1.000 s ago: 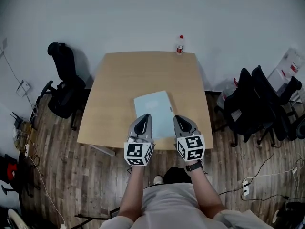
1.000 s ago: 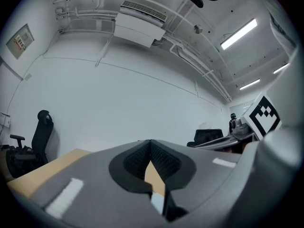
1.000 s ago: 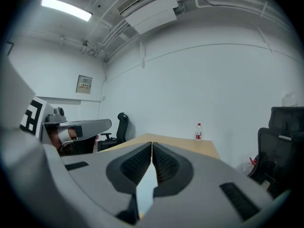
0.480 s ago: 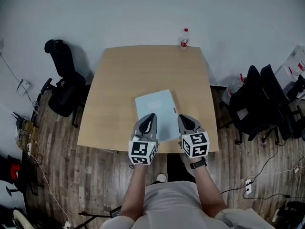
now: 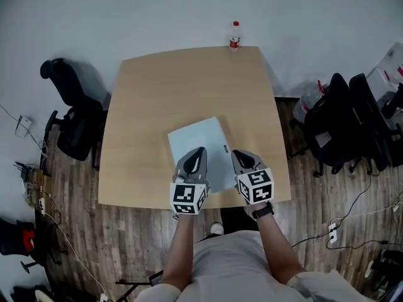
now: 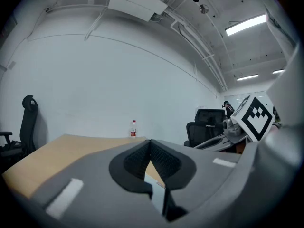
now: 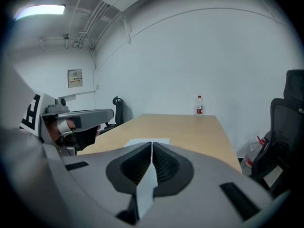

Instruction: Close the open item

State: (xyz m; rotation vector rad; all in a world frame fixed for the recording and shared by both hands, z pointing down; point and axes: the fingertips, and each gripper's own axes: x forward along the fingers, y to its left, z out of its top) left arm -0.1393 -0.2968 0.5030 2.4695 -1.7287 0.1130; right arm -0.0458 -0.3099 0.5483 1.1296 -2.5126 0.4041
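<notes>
A pale blue flat rectangular item lies flat on the wooden table, near its front edge. It shows no raised lid or cover from above. My left gripper hangs over the item's near left part, its tips touching, shut and empty. Over the near right edge my right gripper is also shut with nothing in it. In the left gripper view the jaws of my left gripper meet at the tip. In the right gripper view the item shows just beyond my right gripper.
A water bottle stands at the table's far edge, right of centre. A black office chair sits left of the table and more black chairs on the right. Cables lie on the wooden floor.
The head view has shifted, so the table sits a little differently in frame. Both grippers stay shut over the item's near edge, side by side.
</notes>
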